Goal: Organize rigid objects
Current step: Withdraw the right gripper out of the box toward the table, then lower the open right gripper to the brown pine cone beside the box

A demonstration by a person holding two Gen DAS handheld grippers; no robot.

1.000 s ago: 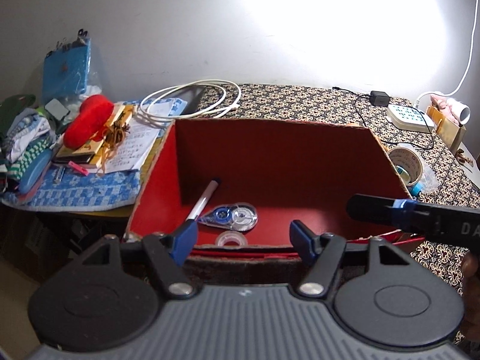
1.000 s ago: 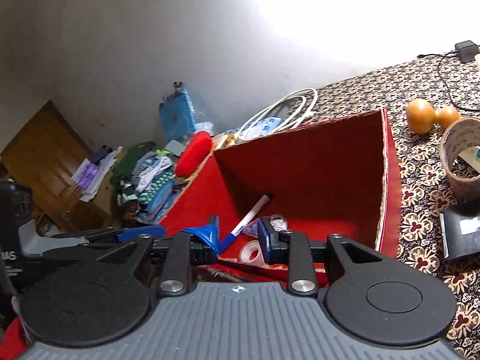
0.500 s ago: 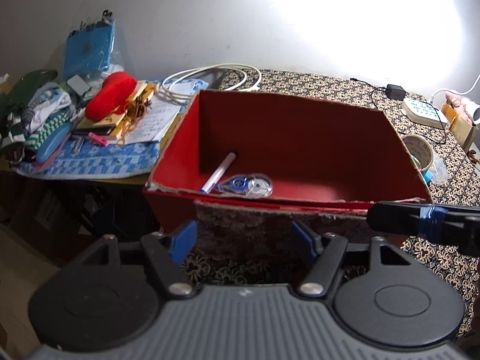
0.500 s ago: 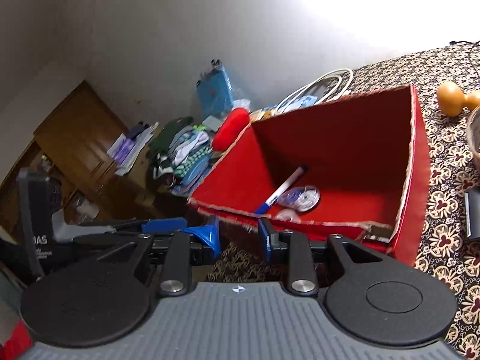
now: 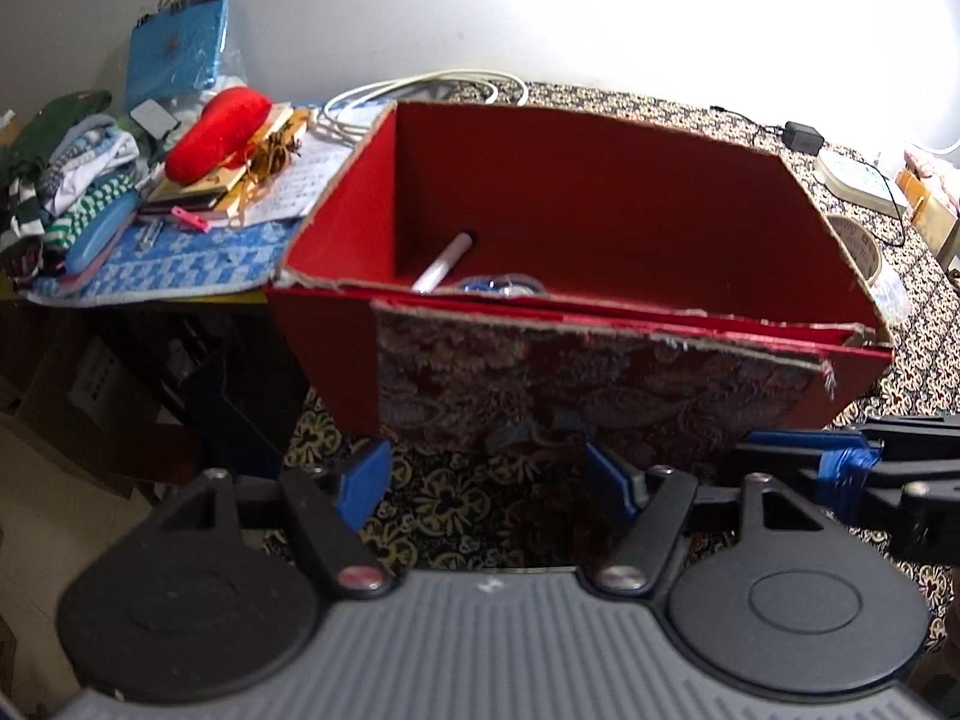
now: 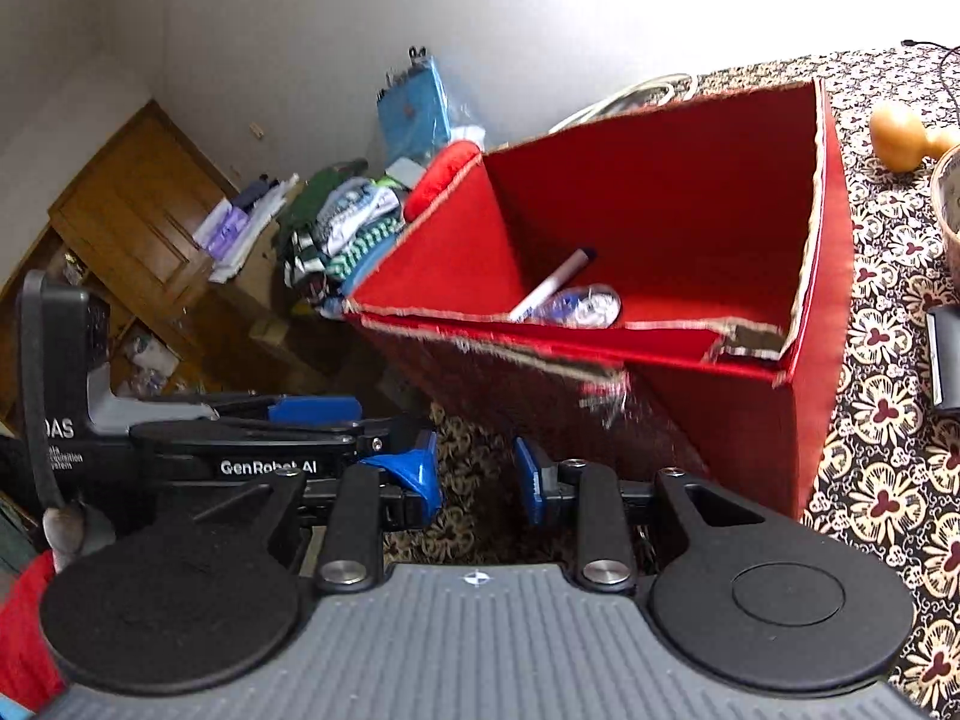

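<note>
A plain white wall (image 5: 540,12) runs behind the table, washed out by strong light at its upper right, and meets a second white wall (image 6: 72,30) at a corner (seen from the right wrist view). Below that corner stands a wooden cabinet (image 6: 138,222) with papers (image 6: 240,228) on top, its lower part dim. The table wears a dark floral cloth (image 5: 630,111), with a blue checked cloth (image 5: 198,258) on the surface beside it
</note>
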